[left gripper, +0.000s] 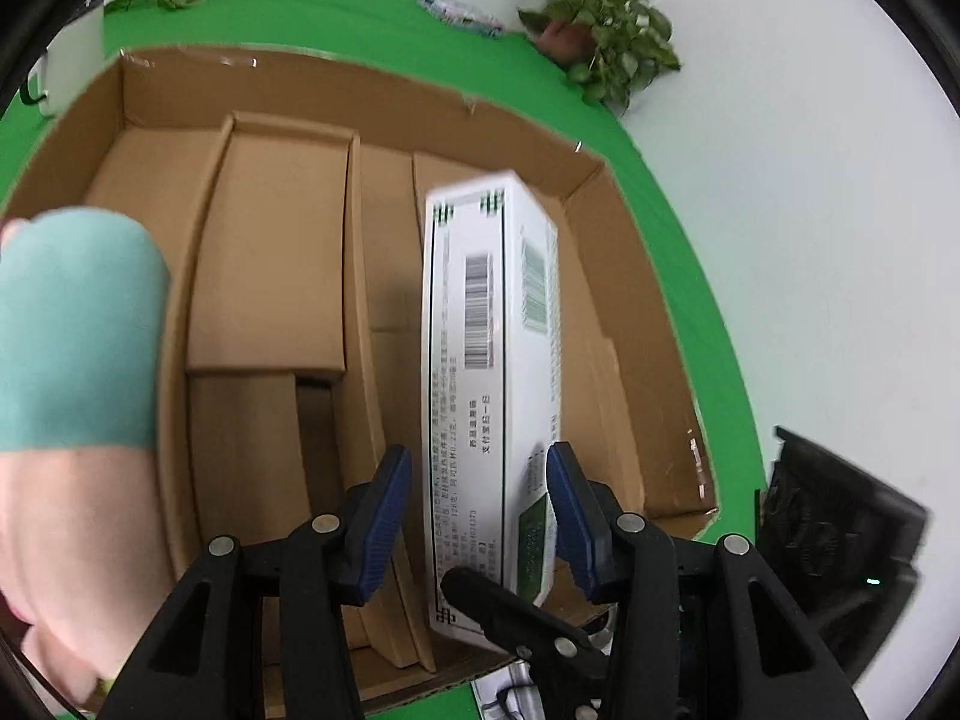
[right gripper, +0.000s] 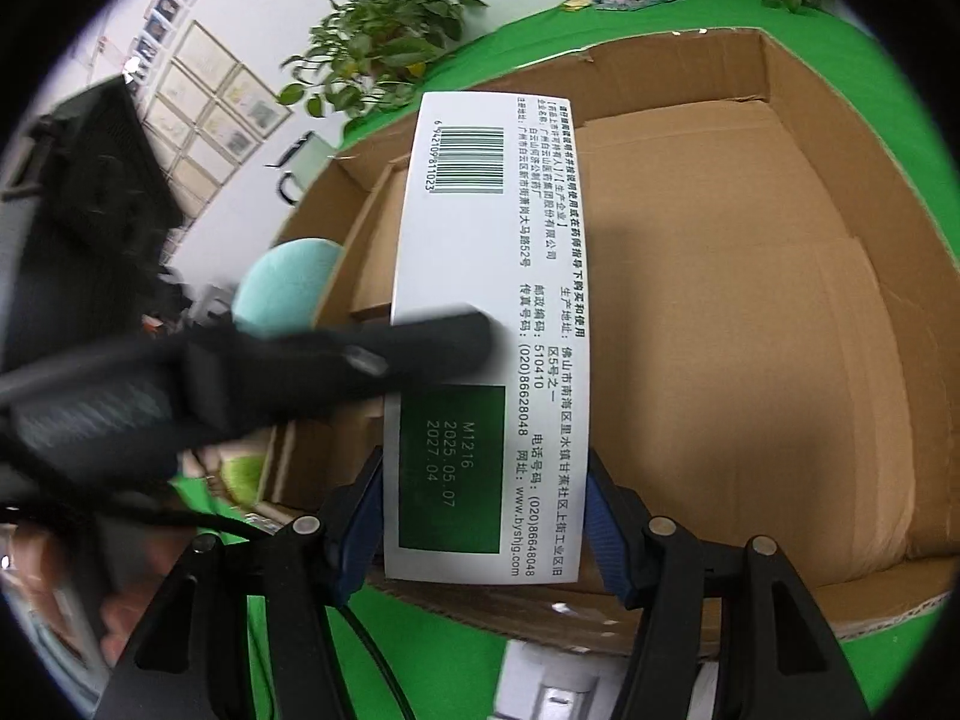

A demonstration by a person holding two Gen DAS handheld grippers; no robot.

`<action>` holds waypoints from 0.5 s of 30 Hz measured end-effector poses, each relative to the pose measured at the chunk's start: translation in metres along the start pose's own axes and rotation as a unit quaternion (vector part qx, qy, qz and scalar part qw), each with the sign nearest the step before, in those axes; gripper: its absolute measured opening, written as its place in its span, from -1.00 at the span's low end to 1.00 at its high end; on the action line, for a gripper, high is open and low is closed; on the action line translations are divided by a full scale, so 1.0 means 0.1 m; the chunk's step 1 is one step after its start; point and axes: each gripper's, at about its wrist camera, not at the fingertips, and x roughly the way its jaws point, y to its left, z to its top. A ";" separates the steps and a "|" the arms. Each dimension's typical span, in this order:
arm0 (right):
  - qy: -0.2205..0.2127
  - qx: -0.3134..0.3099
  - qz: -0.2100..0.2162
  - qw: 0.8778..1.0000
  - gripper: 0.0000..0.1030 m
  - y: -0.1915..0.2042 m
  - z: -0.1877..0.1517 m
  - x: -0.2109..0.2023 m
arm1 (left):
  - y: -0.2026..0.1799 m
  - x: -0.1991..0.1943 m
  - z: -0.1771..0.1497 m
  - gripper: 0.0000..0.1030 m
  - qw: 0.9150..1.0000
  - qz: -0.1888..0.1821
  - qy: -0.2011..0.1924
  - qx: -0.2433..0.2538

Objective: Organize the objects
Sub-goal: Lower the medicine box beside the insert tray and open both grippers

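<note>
A white medicine box with a barcode and green panel is held on edge over an open cardboard carton. My right gripper is shut on its near end. In the left wrist view the same white box stands between my left gripper's blue pads, with a gap on the left side; my left gripper is open around it. Several brown cardboard boxes stand packed in the carton's left half. The left gripper's black finger crosses the box in the right wrist view.
The carton sits on a green cloth. Potted plants stand at the back, a white mug at far left. A black device lies right of the carton. A hand with a teal sleeve is at left.
</note>
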 end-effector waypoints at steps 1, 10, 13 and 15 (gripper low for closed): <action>0.000 0.003 -0.004 1.000 0.14 0.00 0.00 0.00 | -0.01 -0.05 0.01 -0.08 1.000 0.001 -0.005 0.002; 0.040 0.001 -0.049 0.998 0.16 0.03 0.10 0.18 | 0.26 -0.12 -0.01 -0.07 0.999 0.016 -0.008 -0.026; 0.056 -0.005 -0.053 0.997 0.22 0.07 0.10 0.21 | 0.49 -0.06 -0.05 -0.07 0.999 0.008 -0.009 -0.038; 0.057 -0.008 -0.048 0.997 0.26 0.08 0.08 0.21 | 0.50 -0.07 -0.06 -0.07 0.999 0.005 -0.013 -0.035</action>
